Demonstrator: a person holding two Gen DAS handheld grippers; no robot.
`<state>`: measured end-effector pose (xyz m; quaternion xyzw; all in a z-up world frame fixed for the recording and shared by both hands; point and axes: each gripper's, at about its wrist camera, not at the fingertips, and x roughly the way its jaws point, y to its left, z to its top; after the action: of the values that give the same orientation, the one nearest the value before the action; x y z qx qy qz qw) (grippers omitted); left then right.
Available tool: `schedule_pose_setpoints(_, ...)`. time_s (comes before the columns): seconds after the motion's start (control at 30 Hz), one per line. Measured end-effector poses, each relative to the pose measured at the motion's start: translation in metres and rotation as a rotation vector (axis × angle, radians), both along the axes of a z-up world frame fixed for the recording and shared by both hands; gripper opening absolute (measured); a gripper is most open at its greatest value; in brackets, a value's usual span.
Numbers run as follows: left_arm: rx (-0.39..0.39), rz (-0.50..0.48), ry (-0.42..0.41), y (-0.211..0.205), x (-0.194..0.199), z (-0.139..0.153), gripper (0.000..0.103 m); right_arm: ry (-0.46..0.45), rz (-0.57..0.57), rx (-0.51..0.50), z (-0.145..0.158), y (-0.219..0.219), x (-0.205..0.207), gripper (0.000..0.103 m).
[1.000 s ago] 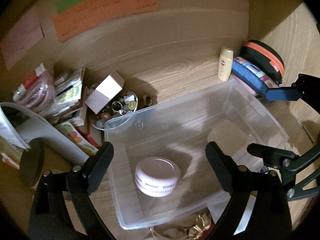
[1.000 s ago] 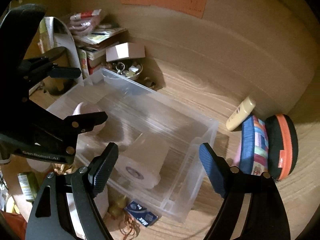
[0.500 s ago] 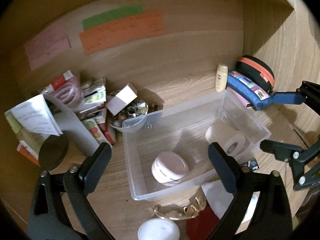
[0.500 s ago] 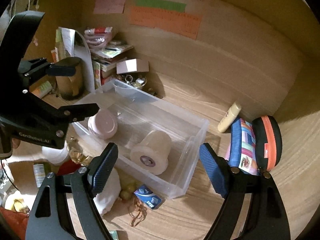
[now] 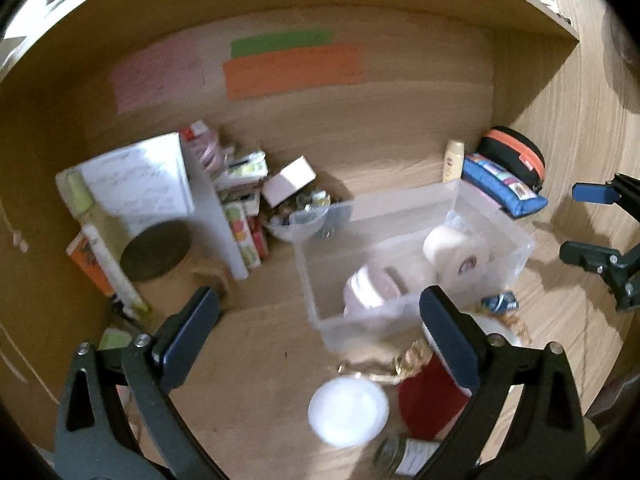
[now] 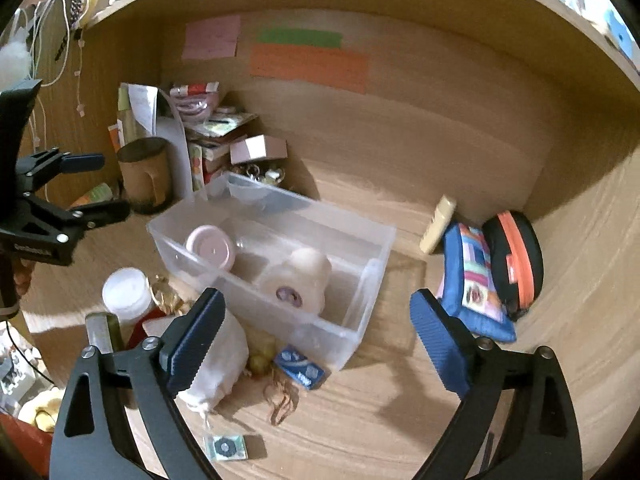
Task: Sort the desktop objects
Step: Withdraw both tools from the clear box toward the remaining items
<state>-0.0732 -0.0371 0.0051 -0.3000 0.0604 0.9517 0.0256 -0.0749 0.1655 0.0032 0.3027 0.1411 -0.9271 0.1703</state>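
Both jaws are held open, empty, above a clear bin [image 6: 372, 248]; "GenRobot" is printed on the left gripper [image 6: 108, 186].

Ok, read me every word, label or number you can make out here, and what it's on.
No text reads with certainty.
White lettering on the left gripper body: too blurred.
Orange note, green note, pink note: writing too blurred.
Blue packet: print too small.
Yellow bottle: label blurred.
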Motion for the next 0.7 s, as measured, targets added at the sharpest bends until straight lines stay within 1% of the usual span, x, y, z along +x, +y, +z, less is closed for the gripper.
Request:
schedule_pose_setpoints(0.2, 0.011, 0.019, -0.046, -0.01, 0.012, -0.027, 0.102, -0.022, -0.04, -0.014, -0.022, 0.009, 0.01, 0.093)
schedule_pose_setpoints(0.33, 0.038, 0.041, -0.111, -0.019, 0.013, -0.05, 0.102, -0.055, -0.067, -0.023, -0.035, 0.016, 0.013, 0.093)
schedule_pose_setpoints(0.5, 0.126, 0.048, -0.176, -0.027, 0.014, -0.074, 0.102, -0.088, -0.097, -0.047, -0.048, 0.025, 0.015, 0.093)
schedule_pose_setpoints(0.6, 0.174, 0.032, -0.208, -0.027, 0.012, -0.081, 0.102, -0.112, -0.1, -0.078, -0.056, 0.03, 0.016, 0.093)
schedule_pose_setpoints(0.7, 0.19, 0.017, -0.25, -0.025, 0.008, -0.088, 0.102, -0.141, -0.1, -0.096, -0.064, 0.032, 0.013, 0.093)
